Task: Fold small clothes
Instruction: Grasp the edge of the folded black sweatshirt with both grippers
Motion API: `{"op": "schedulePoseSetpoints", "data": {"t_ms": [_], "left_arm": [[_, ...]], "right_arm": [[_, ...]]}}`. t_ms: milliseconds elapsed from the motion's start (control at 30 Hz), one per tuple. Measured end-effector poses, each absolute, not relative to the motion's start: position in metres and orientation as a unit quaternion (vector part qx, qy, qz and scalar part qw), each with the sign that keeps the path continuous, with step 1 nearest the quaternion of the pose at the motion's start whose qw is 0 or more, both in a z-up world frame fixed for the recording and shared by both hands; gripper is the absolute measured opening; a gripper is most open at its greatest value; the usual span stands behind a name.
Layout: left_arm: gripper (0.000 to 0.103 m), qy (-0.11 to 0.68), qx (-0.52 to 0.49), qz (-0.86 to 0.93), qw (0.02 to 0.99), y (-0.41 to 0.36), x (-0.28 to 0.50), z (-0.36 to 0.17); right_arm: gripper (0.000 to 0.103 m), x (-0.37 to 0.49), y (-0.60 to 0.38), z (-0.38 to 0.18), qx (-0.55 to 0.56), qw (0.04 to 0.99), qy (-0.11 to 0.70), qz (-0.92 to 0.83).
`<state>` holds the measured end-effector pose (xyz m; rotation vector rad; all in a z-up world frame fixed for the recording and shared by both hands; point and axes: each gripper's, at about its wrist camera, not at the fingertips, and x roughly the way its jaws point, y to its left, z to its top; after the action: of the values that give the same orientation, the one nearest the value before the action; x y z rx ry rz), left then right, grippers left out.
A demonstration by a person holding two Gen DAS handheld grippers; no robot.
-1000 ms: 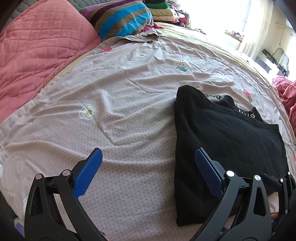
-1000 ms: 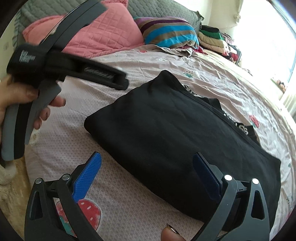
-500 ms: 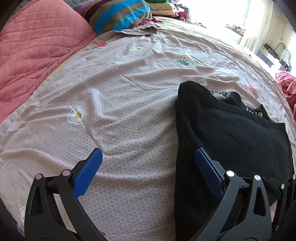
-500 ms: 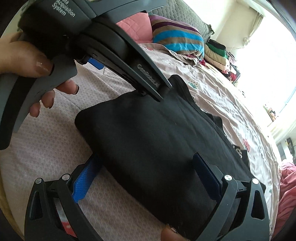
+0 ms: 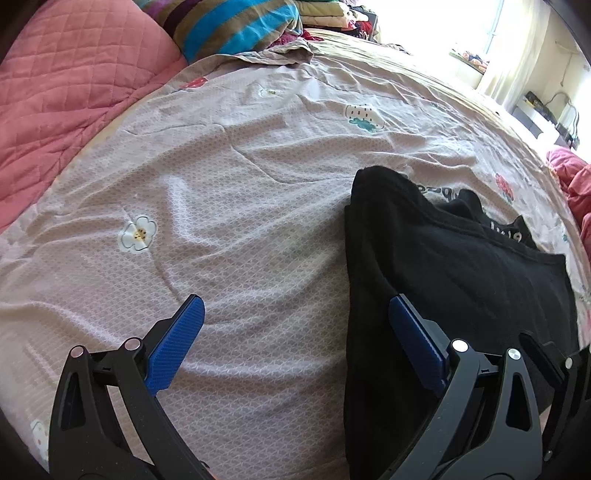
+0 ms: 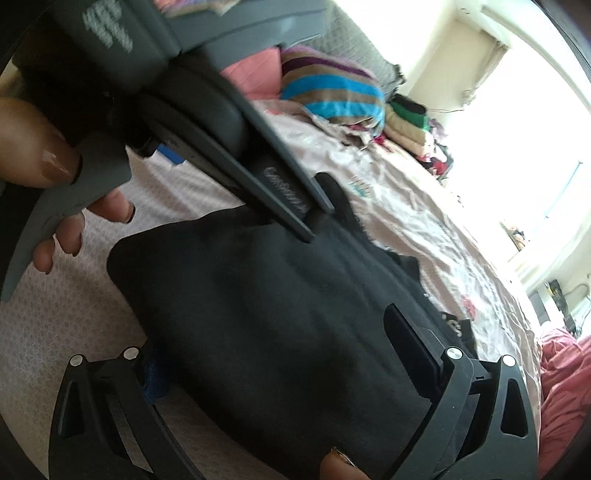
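Note:
A folded black garment lies on the patterned bedsheet. My left gripper is open and empty; its right finger is over the garment's left edge and its left finger is over bare sheet. In the right wrist view the garment fills the middle. My right gripper is open, its jaws spread on either side of the near edge of the garment, with the left finger partly hidden under the cloth. The left gripper's body crosses the top left, held by a hand.
A pink quilted blanket lies at the left. A striped pillow and stacked clothes sit at the head of the bed. More pink bedding lies at the right. A bright window is at the back right.
Both grippers have moved forward and lower over the garment. The right gripper's left finger has slid under the garment's near edge. The left gripper now fills more of the right wrist view.

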<state>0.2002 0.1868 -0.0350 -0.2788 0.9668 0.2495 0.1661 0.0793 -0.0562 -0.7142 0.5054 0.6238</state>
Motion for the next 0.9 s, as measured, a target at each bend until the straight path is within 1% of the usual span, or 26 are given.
{"op": "schedulePoseSetpoints", "data": {"t_ms": [33, 67, 100, 167, 233, 267, 300, 333, 367, 433, 667, 800, 833, 867, 900], "left_arm": [[0.093, 0.462, -0.142, 0.115, 0.868, 0.188, 0.202, -0.035], [0.093, 0.463, -0.155, 0.108, 0.866, 0.19, 0.203, -0.036], [0.093, 0.464, -0.169, 0.1, 0.864, 0.191, 0.205, -0.037], [0.093, 0.465, -0.202, 0.081, 0.858, 0.193, 0.207, -0.039], [0.093, 0.467, -0.227, 0.066, 0.852, 0.193, 0.212, -0.041], [0.093, 0.468, -0.236, 0.059, 0.85, 0.192, 0.216, -0.042], [0.093, 0.469, -0.241, 0.055, 0.848, 0.191, 0.218, -0.043], [0.093, 0.471, -0.245, 0.051, 0.846, 0.189, 0.22, -0.043], [0.093, 0.472, -0.249, 0.044, 0.844, 0.187, 0.223, -0.043], [0.093, 0.474, -0.252, 0.044, 0.843, 0.185, 0.227, -0.043], [0.093, 0.47, -0.263, 0.024, 0.842, 0.175, 0.236, -0.042], [0.093, 0.458, -0.287, 0.008, 0.842, 0.167, 0.237, -0.037], [0.086, 0.456, -0.287, 0.003, 0.842, 0.164, 0.237, -0.035], [0.074, 0.454, -0.284, -0.001, 0.845, 0.161, 0.238, -0.032], [0.068, 0.451, -0.279, -0.006, 0.848, 0.156, 0.239, -0.028]], "right_arm": [[0.096, 0.167, 0.075, -0.054, -0.335, 0.864, 0.236, 0.294], [0.092, 0.167, 0.071, -0.051, -0.33, 0.867, 0.233, 0.293], [0.084, 0.167, 0.068, -0.049, -0.326, 0.868, 0.232, 0.294], [0.077, 0.167, 0.06, -0.045, -0.314, 0.87, 0.23, 0.302], [0.065, 0.166, 0.055, -0.044, -0.308, 0.87, 0.229, 0.308], [0.056, 0.166, 0.053, -0.043, -0.302, 0.869, 0.229, 0.318], [0.04, 0.162, 0.052, -0.041, -0.299, 0.868, 0.226, 0.324], [0.031, 0.16, 0.051, -0.04, -0.299, 0.868, 0.222, 0.328], [0.02, 0.157, 0.05, -0.038, -0.301, 0.87, 0.212, 0.329], [0.017, 0.152, 0.048, -0.035, -0.301, 0.875, 0.198, 0.322], [0.015, 0.152, 0.028, -0.023, -0.252, 0.885, 0.208, 0.332], [0.013, 0.149, 0.02, -0.017, -0.238, 0.895, 0.195, 0.323], [0.013, 0.146, 0.018, -0.015, -0.238, 0.898, 0.189, 0.319], [0.012, 0.144, 0.016, -0.016, -0.238, 0.899, 0.186, 0.317], [0.012, 0.145, 0.015, -0.014, -0.235, 0.9, 0.185, 0.317]]}}
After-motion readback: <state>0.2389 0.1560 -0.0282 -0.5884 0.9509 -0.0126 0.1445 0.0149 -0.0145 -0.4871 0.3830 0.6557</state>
